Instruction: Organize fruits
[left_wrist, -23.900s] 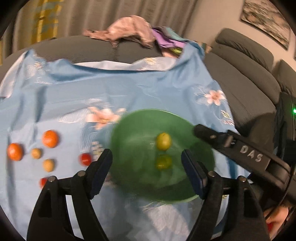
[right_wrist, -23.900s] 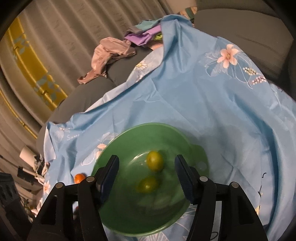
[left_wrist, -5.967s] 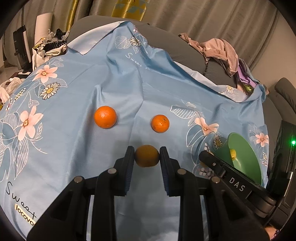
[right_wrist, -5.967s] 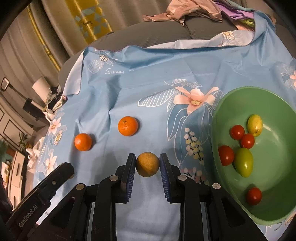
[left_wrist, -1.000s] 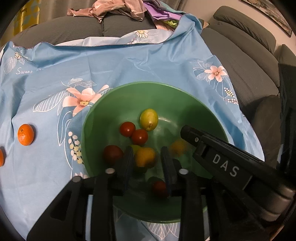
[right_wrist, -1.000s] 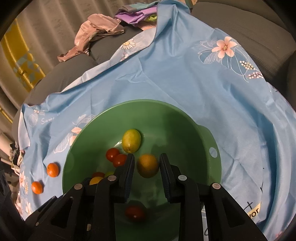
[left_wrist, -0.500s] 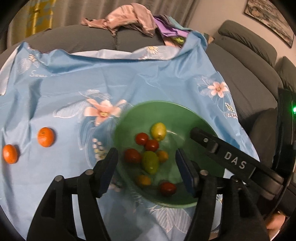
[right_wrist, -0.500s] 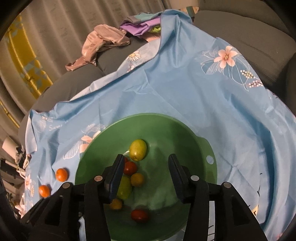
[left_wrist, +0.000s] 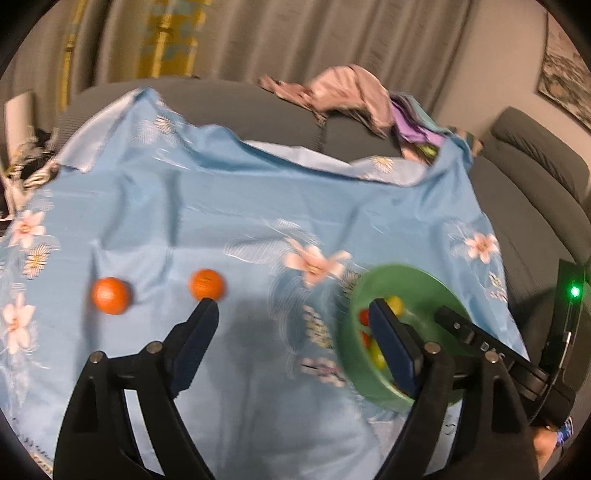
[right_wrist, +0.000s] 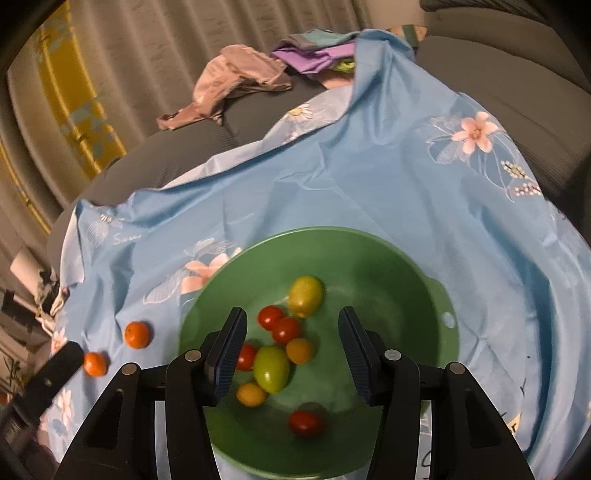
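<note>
A green bowl (right_wrist: 388, 266) on the blue floral cloth holds several small fruits: red ones, two yellow-green ones (right_wrist: 272, 368) and two orange-yellow ones (right_wrist: 300, 350). My right gripper (right_wrist: 291, 325) is open and empty above the bowl. My left gripper (left_wrist: 291, 314) is open and empty over the cloth left of the bowl (left_wrist: 424, 280). Two oranges lie on the cloth: one (left_wrist: 206, 283) by the left fingertip, another (left_wrist: 110, 295) further left. Both oranges also show in the right wrist view, the nearer one (right_wrist: 136, 334) and the farther one (right_wrist: 95, 363).
The cloth (left_wrist: 258, 206) covers a grey sofa. A heap of clothes (left_wrist: 347, 96) lies at the back. Curtains hang behind. The right gripper's body (left_wrist: 491, 350) reaches in at the left view's right edge. A sofa seat (right_wrist: 517, 88) lies to the right.
Both grippers opened and dropped their orange-yellow fruits into the bowl. The left gripper has since swung left, toward the two oranges; the right gripper has risen slightly over the bowl.
</note>
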